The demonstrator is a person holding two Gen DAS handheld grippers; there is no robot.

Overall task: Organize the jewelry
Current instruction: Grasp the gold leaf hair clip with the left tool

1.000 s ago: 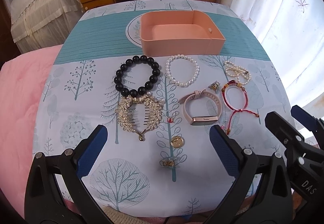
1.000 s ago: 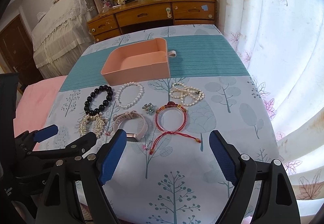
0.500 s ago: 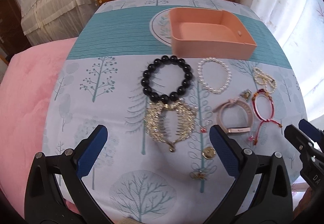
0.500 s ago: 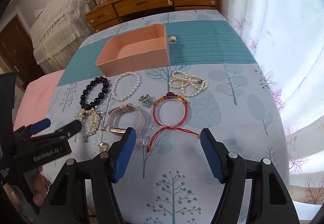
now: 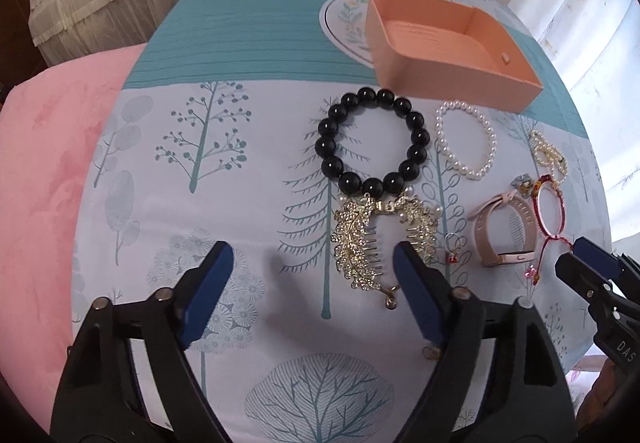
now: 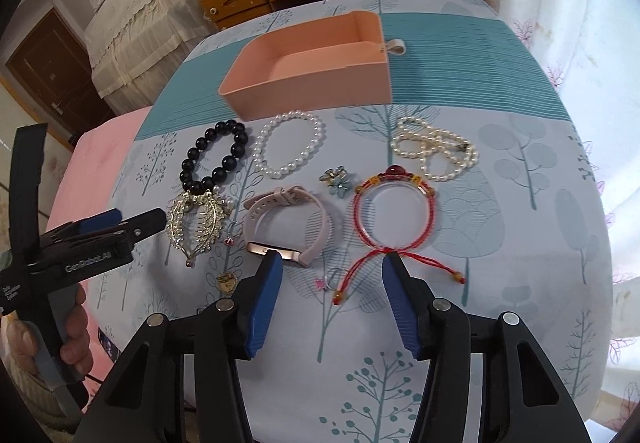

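Tree-print cloth (image 5: 224,203) covers the table; jewelry is laid out flat in rows, apparently so each pc can be picked singly. Near edge: left gripper (image 5: 308,291) w/ jaws apart and just narrowed, nothing between, gold hair comb (image 5: 360,239) beside its right pad. Right gripper (image 6: 330,295), jaws also just narrowed, unclamped, is set over the red cord bracelet (image 6: 394,211) tail, by the pink watch (image 6: 288,227). Mid: black bead bracelet (image 5: 370,139), pearl bracelet (image 5: 466,141). Far: pink box (image 6: 312,83), seen w/ 0 items inside, presumably the destination.

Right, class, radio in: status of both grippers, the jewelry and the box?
Left gripper open, jaws just closing, empty, near gold hair comb. Right gripper open, closing, empty, over red cord bracelet. Pink box empty. Nothing in the way.
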